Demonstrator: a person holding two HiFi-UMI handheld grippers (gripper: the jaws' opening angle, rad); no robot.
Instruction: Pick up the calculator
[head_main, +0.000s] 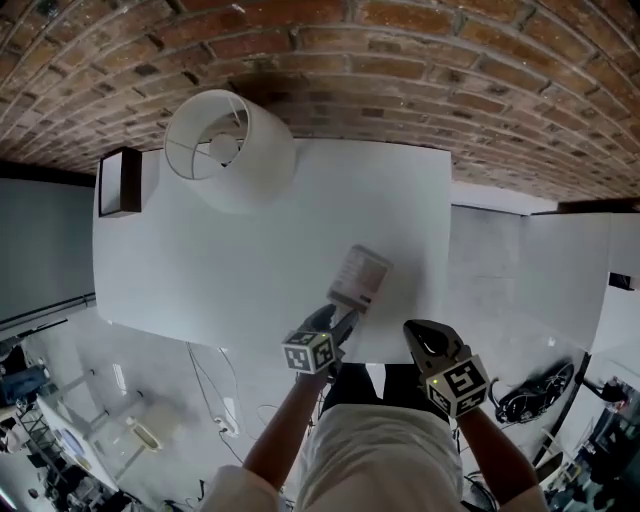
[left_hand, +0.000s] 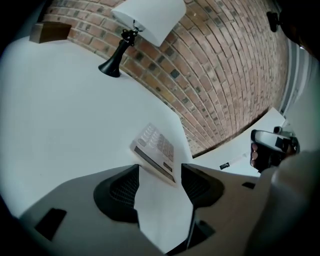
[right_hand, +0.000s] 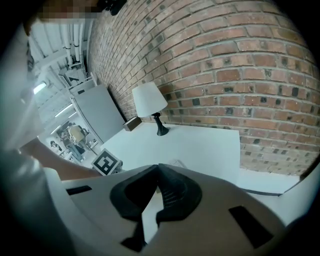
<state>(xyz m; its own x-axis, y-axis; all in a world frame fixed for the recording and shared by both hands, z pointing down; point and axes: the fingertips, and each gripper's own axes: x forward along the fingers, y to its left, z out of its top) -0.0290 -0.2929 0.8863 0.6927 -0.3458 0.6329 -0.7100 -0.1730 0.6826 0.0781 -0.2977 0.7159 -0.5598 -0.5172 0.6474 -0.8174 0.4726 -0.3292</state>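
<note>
White table (right_hand: 200, 142) carries the calculator (right_hand: 176, 163), mostly hidden behind the right gripper (right_hand: 158, 168).

A: Bright, even light in here. The white table (head_main: 200, 250) nearly blows out and there's hardly a shadow.
B: Yeah, and the fisheye bends the brick wall (head_main: 400, 60). Both gripper views go dark at the corners.

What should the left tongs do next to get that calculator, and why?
Probably ease the left tongs forward and down until their jaws straddle the calculator's near edge, ready to close. They stand open and empty, and the calculator lies flat on the table just beyond their tips, lined up with the gap but not yet between the pads.
</note>
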